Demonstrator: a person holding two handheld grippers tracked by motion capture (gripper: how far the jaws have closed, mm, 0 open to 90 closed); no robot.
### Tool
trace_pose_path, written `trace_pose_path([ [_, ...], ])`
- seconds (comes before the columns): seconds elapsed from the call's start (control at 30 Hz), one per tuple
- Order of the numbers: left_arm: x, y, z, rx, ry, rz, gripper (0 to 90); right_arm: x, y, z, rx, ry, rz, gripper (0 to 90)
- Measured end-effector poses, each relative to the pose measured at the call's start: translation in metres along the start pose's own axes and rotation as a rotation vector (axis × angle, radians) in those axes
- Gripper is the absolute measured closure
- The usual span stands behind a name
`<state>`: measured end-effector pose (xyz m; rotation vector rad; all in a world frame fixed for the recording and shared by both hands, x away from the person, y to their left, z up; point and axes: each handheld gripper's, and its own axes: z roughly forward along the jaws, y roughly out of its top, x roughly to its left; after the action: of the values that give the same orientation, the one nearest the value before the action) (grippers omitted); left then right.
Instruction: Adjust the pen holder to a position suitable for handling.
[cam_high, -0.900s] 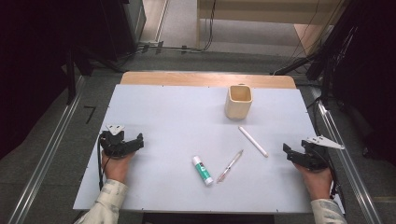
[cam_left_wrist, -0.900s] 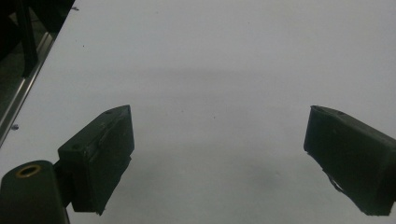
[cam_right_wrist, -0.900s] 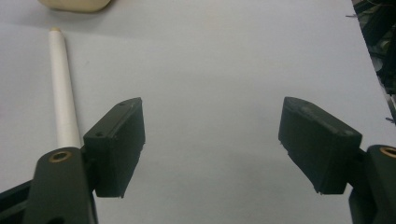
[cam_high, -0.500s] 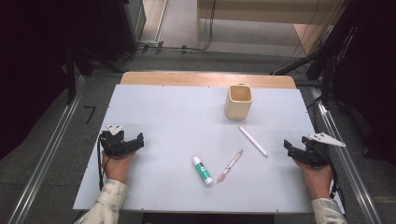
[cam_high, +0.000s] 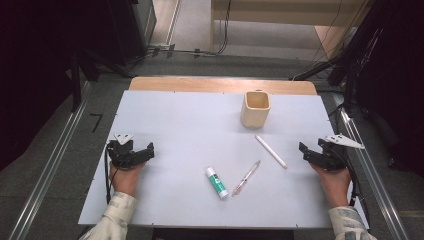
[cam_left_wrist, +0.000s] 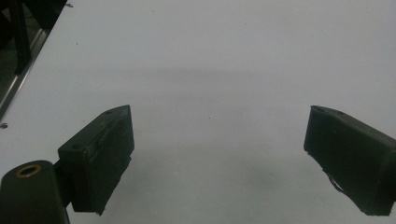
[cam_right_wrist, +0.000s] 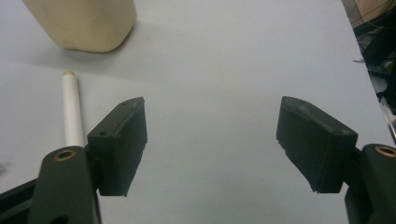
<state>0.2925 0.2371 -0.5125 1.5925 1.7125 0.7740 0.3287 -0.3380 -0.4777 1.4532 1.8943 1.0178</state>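
Nothing is started: left tool (cam_high: 131, 155) and right tool (cam_high: 320, 156) rest spread and empty (white stick (cam_high: 271, 151) nearest), with pen (cam_high: 246, 177), glue stick (cam_high: 217, 182) outside cup (cam_high: 255, 109).

Right gripper drifted slightly outward; nothing else shifted.

Over the interval the right gripper (cam_high: 306, 150) edged a little toward the table's (cam_high: 175, 120) right edge and marginally nearer the person, with its grey plate tilting along; its jaws stood wide apart with only bare tabletop between them.
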Motion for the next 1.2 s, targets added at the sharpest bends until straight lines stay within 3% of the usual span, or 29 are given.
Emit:
trace_pose_path([
  [0.3, 0.0, 0.0, -0.001, 0.0, -0.002, -0.005, 9.3, 0.008, 0.014, 0.013, -0.014, 0.021, 0.006, 24.1],
  [0.53, 0.0, 0.0, -0.001, -0.003, -0.004, -0.006, 9.3, 0.02, 0.028, 0.029, -0.003, 0.031, -0.008, 25.1],
  [1.2, 0.0, -0.002, 0.001, 0.015, -0.006, 0.001, 9.3, 0.045, 0.062, 0.05, -0.033, 0.067, -0.046, 25.7],
])
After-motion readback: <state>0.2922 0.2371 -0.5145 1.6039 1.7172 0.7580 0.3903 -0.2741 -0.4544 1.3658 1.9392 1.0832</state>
